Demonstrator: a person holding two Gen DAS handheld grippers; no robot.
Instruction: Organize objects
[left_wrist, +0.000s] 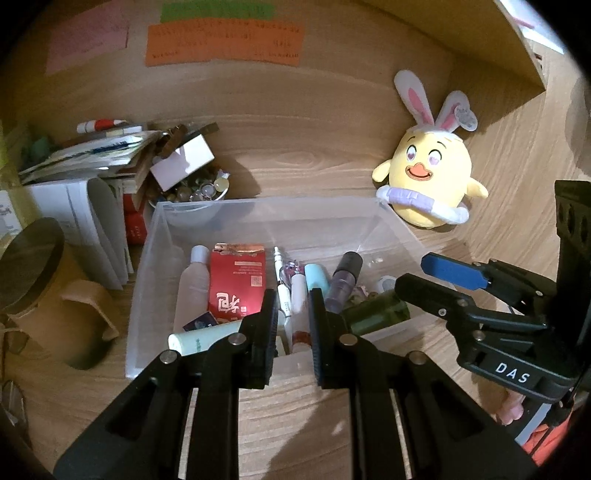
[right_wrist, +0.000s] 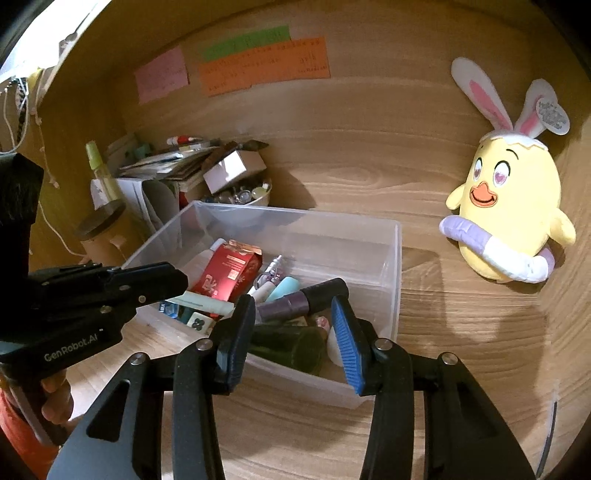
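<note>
We hold one hand-held gripper in each hand above the near edge of a clear plastic bin (left_wrist: 258, 210) that stands on the wooden counter (left_wrist: 295, 417).

The left hand-held gripper (left_wrist: 293, 332) has its jaws almost together, with only a narrow gap, and we see nothing held between them. It hangs over the near wall of the bin, in front of the small tubes.

The right hand-held gripper (right_wrist: 291, 343) has its jaws partly apart, and its blue pads (right_wrist: 349, 350) do not press on anything. Under it, inside the bin, lies a dark green bottle (right_wrist: 291, 347), and just behind this a purple bottle with a black cap (right_wrist: 303, 299). We cannot tell if the fingers touch the green bottle.

The bin also holds a red packet (left_wrist: 236, 280), a clear bottle with a white cap (left_wrist: 194, 284), a pale green tube (left_wrist: 203, 338), a light blue cap (left_wrist: 317, 277) and some thin white tubes (left_wrist: 284, 295). All of them lie loose, some over each other.

To the right of the bin, apart from it, a yellow plush chick with rabbit ears (right_wrist: 506, 210) leans on the wooden back wall. To the left of the bin stand a pile of papers and boxes (left_wrist: 92, 166), a bowl of small round things (left_wrist: 199, 192) and a brown cup with a dark lid (left_wrist: 48, 295). Coloured paper notes (right_wrist: 258, 66) are stuck on the wall above.
</note>
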